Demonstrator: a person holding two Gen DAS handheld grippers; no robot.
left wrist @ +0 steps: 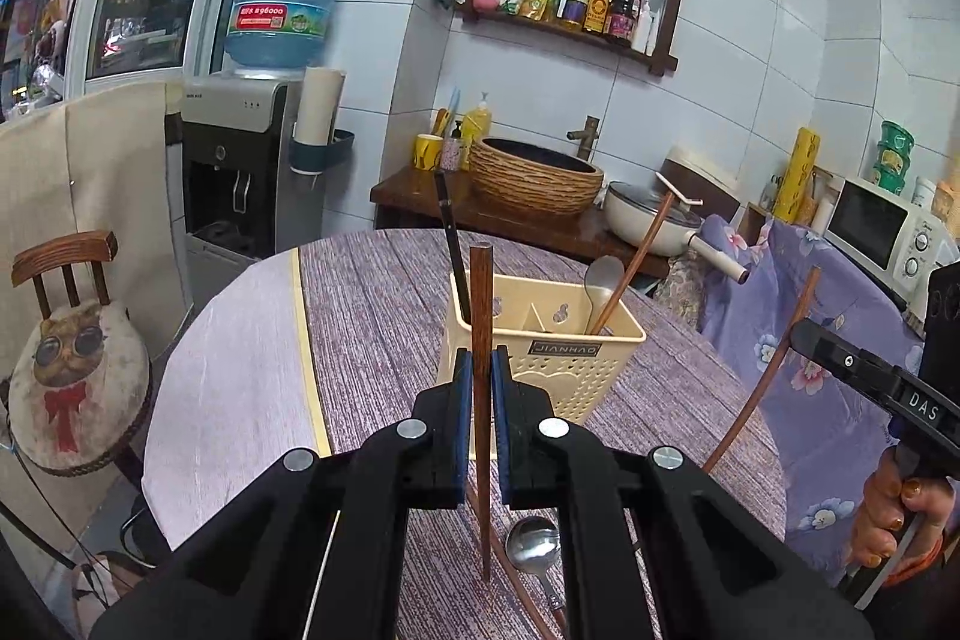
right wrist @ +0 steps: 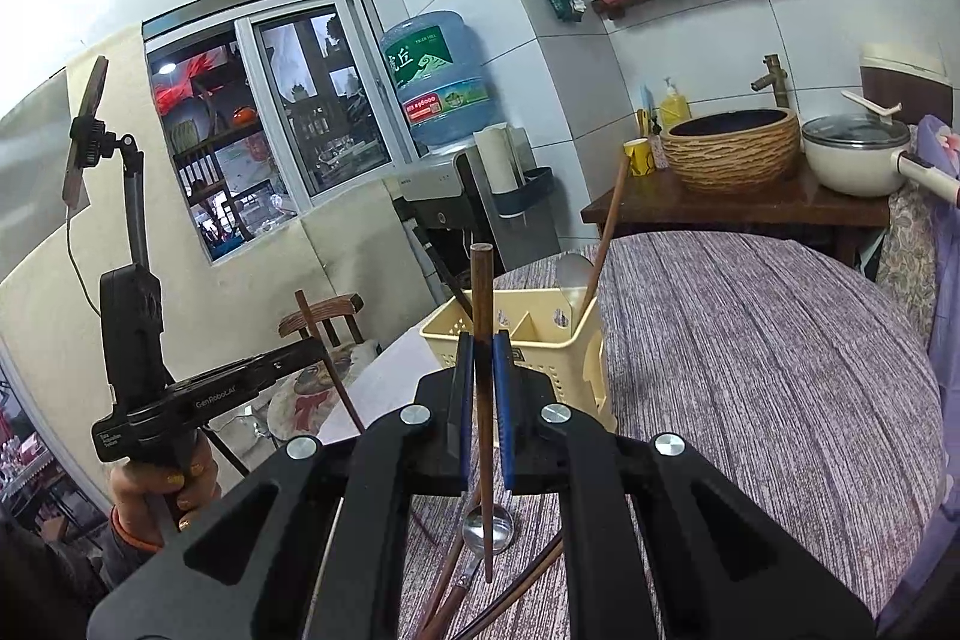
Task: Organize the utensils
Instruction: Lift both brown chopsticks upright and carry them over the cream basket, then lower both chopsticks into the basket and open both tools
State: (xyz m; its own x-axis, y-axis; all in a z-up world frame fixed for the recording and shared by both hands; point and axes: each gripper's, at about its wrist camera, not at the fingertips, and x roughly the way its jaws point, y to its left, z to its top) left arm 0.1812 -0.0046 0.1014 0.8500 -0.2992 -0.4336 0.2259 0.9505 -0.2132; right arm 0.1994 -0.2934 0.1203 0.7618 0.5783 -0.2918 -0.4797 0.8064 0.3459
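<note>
Wooden chopsticks fill both views: the left tongs [left wrist: 478, 370] pinch one chopstick [left wrist: 481, 316] upright at the centre of the left frame, and the right tongs [right wrist: 478, 358] pinch a second chopstick [right wrist: 482, 304] the same way in the right frame. Just beyond both stands the cream caddy [left wrist: 576, 358], on the striped surface [left wrist: 372, 292], already holding a spoon [left wrist: 602, 280], a black stick and a reddish one. By my judgement, the step in hand is carrying these two sticks to the caddy; next each tip must be lifted over the rim and lowered into a compartment before the tongs let go. At the bottom of each frame another spoon [right wrist: 487, 532] and several loose sticks lie on the surface, waiting. The tongs cover most of them, so their count is unclear, and which compartment is meant for chopsticks cannot be told.
</note>
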